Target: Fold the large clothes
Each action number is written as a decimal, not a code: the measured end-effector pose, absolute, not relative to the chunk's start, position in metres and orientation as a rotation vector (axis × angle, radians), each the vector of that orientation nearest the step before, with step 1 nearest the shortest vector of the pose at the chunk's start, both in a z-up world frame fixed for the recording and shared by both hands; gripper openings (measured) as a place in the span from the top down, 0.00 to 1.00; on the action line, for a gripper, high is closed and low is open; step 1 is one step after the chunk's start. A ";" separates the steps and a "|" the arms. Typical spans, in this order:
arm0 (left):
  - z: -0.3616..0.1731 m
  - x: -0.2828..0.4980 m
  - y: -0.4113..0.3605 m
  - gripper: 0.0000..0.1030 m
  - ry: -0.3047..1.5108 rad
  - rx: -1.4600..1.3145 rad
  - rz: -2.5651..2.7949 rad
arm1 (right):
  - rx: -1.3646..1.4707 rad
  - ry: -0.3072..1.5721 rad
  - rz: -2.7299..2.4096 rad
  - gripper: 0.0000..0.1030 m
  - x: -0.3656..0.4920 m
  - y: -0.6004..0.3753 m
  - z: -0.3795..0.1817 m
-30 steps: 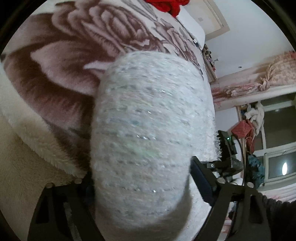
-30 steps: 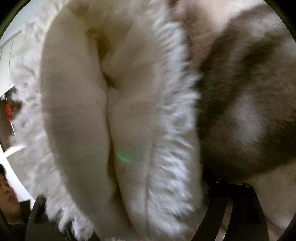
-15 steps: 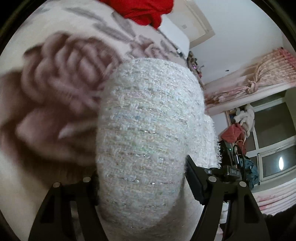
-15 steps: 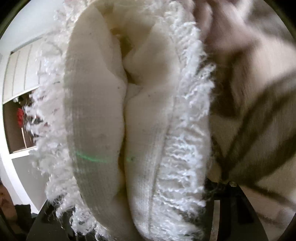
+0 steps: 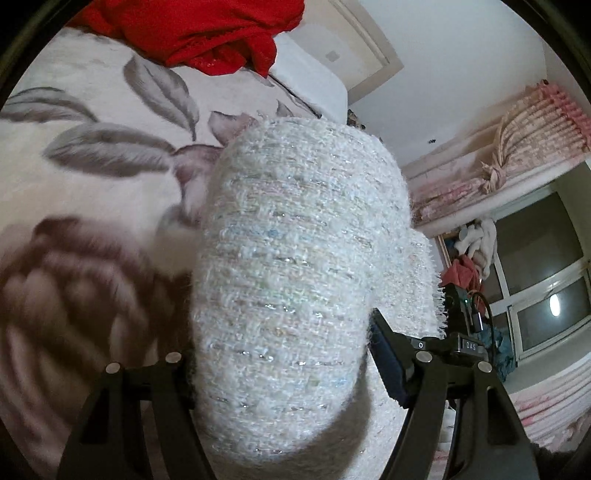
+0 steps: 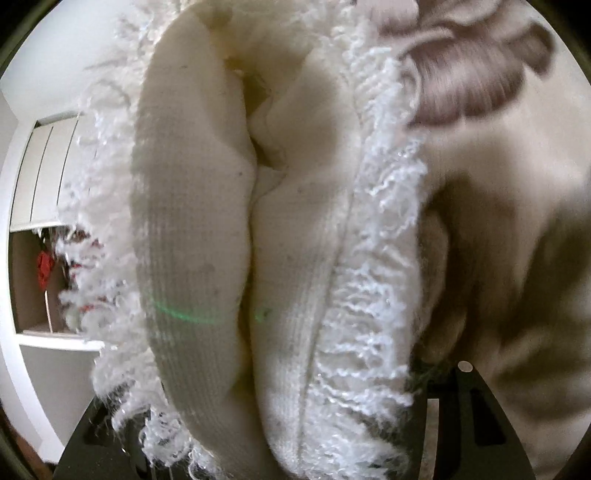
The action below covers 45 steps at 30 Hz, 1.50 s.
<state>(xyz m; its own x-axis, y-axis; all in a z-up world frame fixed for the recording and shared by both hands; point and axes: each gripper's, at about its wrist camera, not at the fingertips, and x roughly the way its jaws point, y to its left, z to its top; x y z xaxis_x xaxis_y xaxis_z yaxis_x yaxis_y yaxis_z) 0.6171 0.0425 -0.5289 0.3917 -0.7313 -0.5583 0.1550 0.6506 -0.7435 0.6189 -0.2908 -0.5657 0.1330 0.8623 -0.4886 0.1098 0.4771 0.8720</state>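
A white tweed garment with silver threads and a fringed hem fills both views. In the left wrist view its woven outer face (image 5: 295, 277) bulges between my left gripper's (image 5: 284, 373) black fingers, which are shut on it. In the right wrist view its cream knit lining and white fringe (image 6: 280, 258) are pinched in my right gripper (image 6: 266, 424), which is shut on it. Both grippers hold the garment above a floral blanket (image 5: 92, 184). The right gripper's fingertips are hidden by the cloth.
A red garment (image 5: 207, 33) lies at the far end of the bed. The other gripper (image 5: 461, 325) shows past the cloth. Pink curtains (image 5: 517, 147) and a window (image 5: 546, 295) are at the right. A white cupboard (image 6: 40, 221) stands at the left.
Both grippers have moved along the bed with the garment held. The red garment and more of the room came into the left view; the blanket's flower slid back.
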 end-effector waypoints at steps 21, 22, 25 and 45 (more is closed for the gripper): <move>-0.606 0.704 0.027 0.27 1.241 -0.566 -0.568 | 0.911 1.485 0.551 0.31 0.785 -0.349 -0.671; -0.598 0.698 0.027 0.27 1.245 -0.535 -0.541 | 0.886 1.495 0.521 0.29 0.780 -0.338 -0.662; -0.582 0.684 0.022 0.23 1.209 -0.412 -0.461 | 0.752 1.496 0.441 0.22 0.780 -0.337 -0.632; -0.498 0.574 -0.010 0.00 0.975 -0.050 -0.100 | -0.056 1.190 -0.176 0.11 0.602 -0.235 -0.489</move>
